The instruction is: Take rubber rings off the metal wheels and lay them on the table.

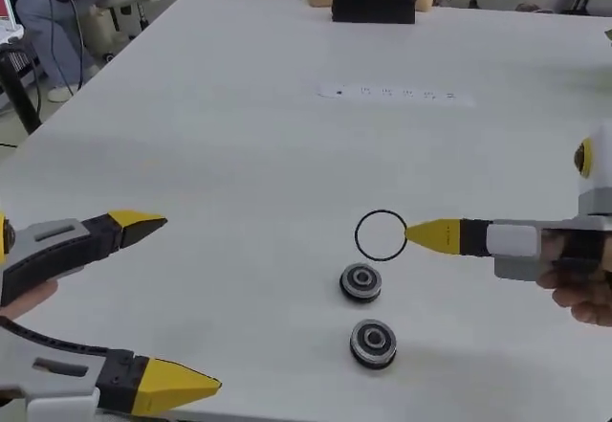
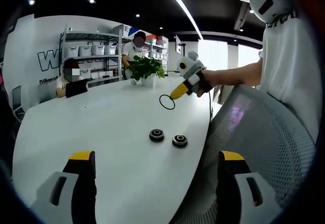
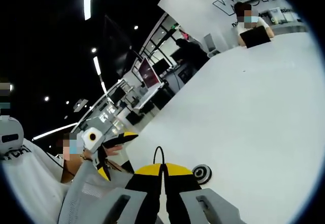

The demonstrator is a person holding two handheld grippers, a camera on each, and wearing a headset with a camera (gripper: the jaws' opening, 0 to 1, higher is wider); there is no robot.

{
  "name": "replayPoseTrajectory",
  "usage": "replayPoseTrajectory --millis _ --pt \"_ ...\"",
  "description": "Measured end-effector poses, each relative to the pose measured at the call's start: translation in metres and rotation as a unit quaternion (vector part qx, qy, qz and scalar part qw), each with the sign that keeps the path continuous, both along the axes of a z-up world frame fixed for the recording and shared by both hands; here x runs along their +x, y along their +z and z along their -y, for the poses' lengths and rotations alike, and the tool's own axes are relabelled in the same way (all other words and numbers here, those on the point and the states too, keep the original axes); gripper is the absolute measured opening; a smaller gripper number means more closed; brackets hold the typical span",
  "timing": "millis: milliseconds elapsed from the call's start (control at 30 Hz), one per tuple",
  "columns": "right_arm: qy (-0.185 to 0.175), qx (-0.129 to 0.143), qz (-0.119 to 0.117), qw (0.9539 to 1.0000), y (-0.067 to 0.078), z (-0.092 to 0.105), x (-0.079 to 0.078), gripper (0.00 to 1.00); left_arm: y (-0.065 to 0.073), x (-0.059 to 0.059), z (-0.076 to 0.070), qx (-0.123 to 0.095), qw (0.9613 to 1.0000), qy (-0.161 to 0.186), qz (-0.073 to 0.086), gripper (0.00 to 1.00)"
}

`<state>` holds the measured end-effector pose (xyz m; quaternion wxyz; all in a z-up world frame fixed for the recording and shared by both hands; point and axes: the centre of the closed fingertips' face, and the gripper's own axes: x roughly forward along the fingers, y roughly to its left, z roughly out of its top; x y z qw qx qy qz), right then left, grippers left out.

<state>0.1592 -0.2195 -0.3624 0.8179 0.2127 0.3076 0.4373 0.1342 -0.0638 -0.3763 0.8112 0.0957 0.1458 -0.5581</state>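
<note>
**Ring clamped in the right gripper's tips**

The ring (image 1: 381, 235) is pinched at its edge by the right gripper (image 1: 413, 234), jaws closed tight on it. Just beside it on the table (image 1: 239, 135) are a wheel (image 1: 360, 282) and a second wheel (image 1: 373, 343). Well apart, the left gripper (image 1: 190, 300) gapes wide, holding nothing.

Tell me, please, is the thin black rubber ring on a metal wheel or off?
Off: the thin black rubber ring hangs pinched in the right gripper's shut jaws, apart from both round metal wheels.
</note>
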Motion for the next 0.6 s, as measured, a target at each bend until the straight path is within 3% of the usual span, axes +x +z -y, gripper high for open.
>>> replayPoseTrajectory --millis 333,600 --pt "0.026 -0.023 0.016 0.9993 0.007 -0.013 0.004 0.0 -0.004 -0.002 -0.003 0.003 1.0 0.0 -0.006 0.99" --pt "0.071 -0.043 0.041 0.9957 0.014 -0.041 0.006 0.0 -0.003 -0.003 -0.006 0.002 1.0 0.003 -0.005 0.99"
